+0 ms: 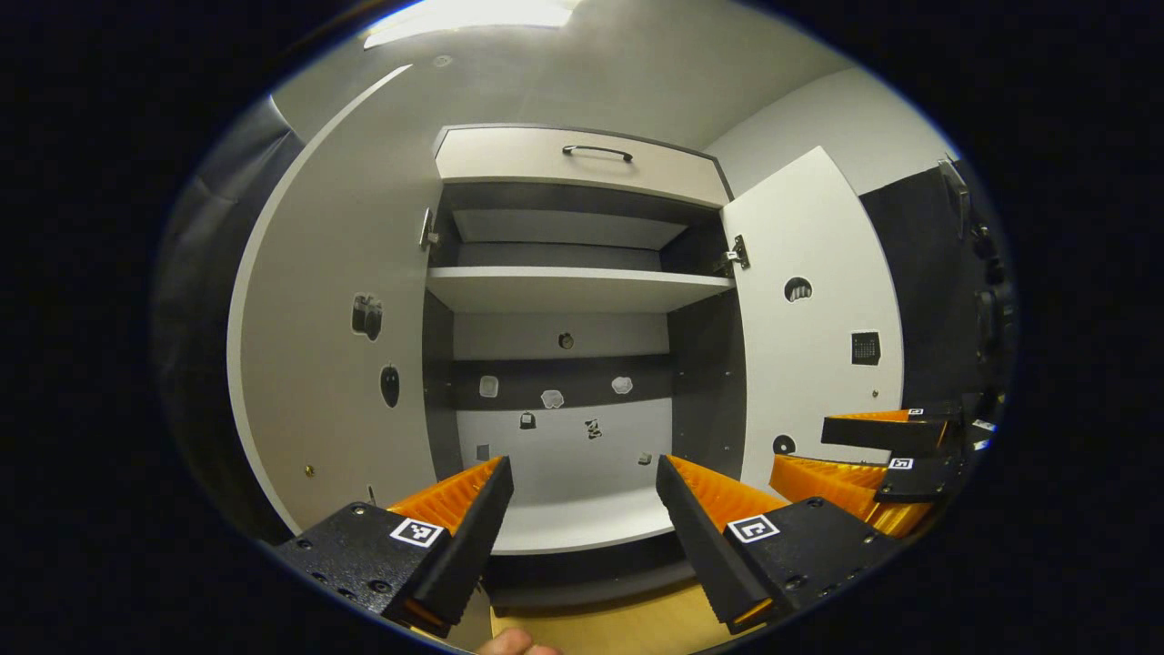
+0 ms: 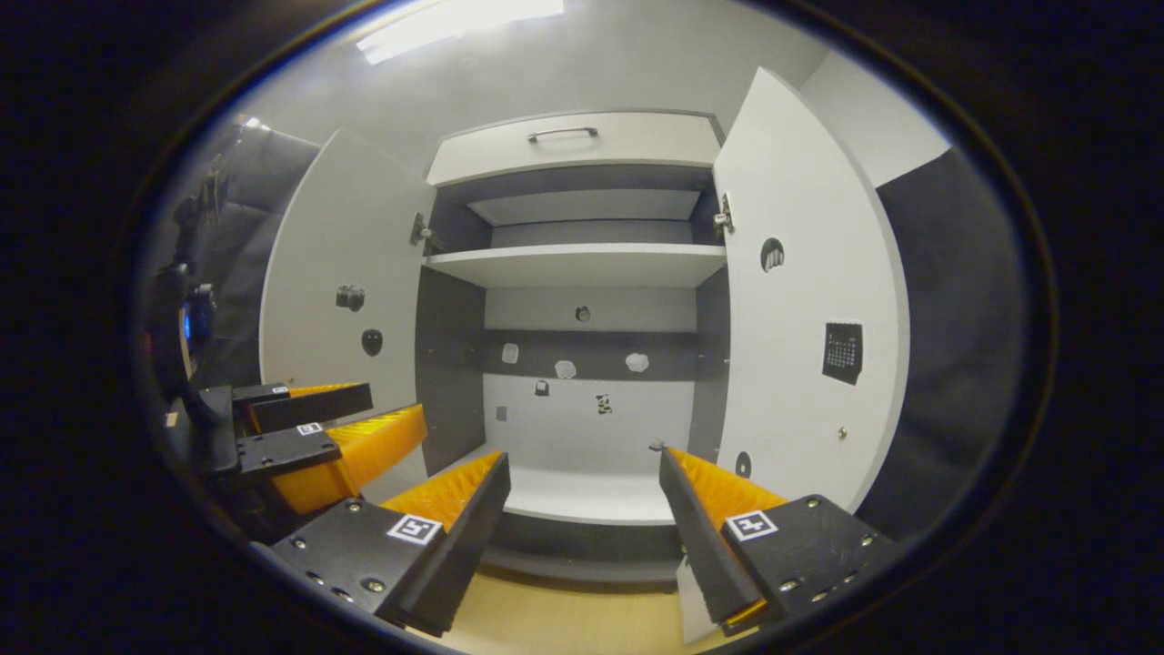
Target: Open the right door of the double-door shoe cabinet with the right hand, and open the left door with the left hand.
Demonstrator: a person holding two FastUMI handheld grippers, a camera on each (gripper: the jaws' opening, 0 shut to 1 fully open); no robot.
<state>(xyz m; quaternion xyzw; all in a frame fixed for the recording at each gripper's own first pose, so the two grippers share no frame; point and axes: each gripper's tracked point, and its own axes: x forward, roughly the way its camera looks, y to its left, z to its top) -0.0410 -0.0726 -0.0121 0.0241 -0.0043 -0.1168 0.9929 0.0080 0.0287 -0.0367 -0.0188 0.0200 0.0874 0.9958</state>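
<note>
The shoe cabinet stands straight ahead with both doors swung wide. Its left door and right door show their pale inner faces. In the right gripper view the same cabinet appears with its left door and right door open. My left gripper is open, holding nothing, a short way in front of the cabinet's bottom shelf. My right gripper is open too and grips nothing; it also appears at the right edge of the left gripper view.
A drawer with a dark handle sits above the open compartment, and a white shelf divides it. Small stickers dot the back panel and doors. Wooden floor lies below the cabinet. Dark booth cloth hangs on both sides.
</note>
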